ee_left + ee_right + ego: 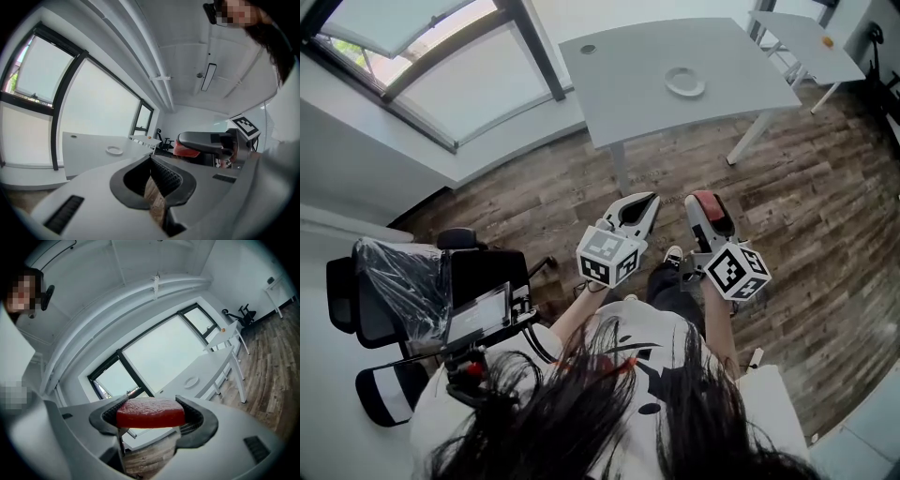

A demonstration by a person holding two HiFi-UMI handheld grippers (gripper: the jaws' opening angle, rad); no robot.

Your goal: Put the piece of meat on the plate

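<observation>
Meat, a flat red slab (pixel 150 412), sits pinched between the jaws of the right gripper (pixel 710 208), well short of the grey table (pixel 628 84). A small round white plate (pixel 685 82) rests on that table. The left gripper (pixel 636 210), equally far from the table, has its jaws pressed together.

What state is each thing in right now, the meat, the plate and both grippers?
right gripper: shut on the piece of meat.
piece of meat: clamped between the jaws, up in the air, not on the plate.
plate: empty, lying flat on the grey table.
left gripper: jaws together, holding nothing.
</observation>
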